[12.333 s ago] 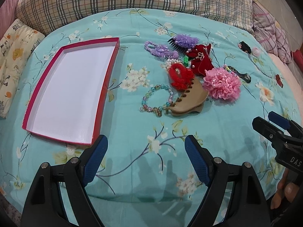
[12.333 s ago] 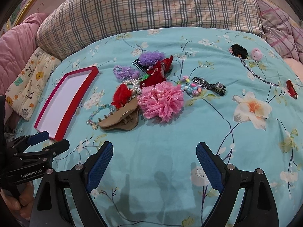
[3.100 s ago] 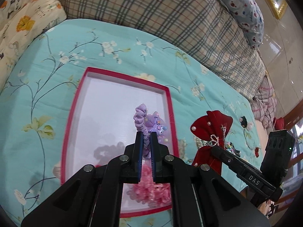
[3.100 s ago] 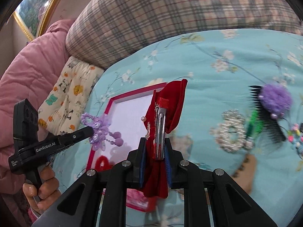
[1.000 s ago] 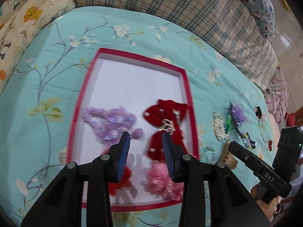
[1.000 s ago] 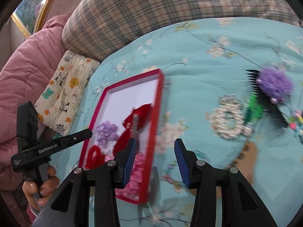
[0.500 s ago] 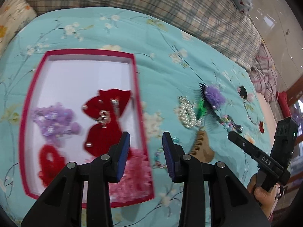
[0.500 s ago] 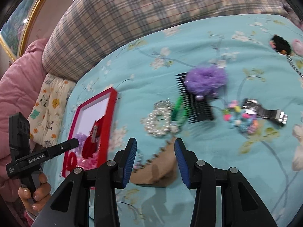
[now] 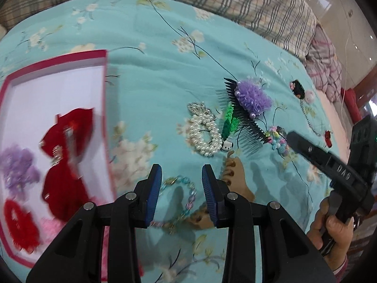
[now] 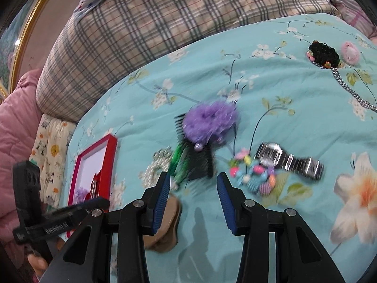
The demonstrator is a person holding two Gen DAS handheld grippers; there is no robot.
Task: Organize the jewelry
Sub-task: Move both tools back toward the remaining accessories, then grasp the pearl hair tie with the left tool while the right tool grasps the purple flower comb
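Note:
The red-rimmed white box (image 9: 104,108) lies at the left and holds a red bow (image 9: 68,146), a purple scrunchie (image 9: 17,167), a red scrunchie and a pink one. My left gripper (image 9: 181,181) is open and empty above a bead bracelet (image 9: 186,193) beside a tan claw clip (image 9: 238,179). My right gripper (image 10: 192,188) is open and empty just before the black comb with a purple flower (image 10: 207,122). A pearl scrunchie (image 9: 205,134), a green clip (image 9: 229,120), a coloured bead bracelet (image 10: 254,172) and a metal watch (image 10: 289,160) lie on the teal bedspread.
Plaid pillows (image 10: 165,23) line the far edge of the bed. A black hair tie (image 10: 324,53), a pink item (image 10: 351,52) and a silver chain (image 10: 348,89) lie at the far right. A pink quilt (image 10: 14,129) is at the left.
Both grippers have swung right, away from the box and toward the loose items. The box now sits at the left edge of both views. Both stay open and empty.

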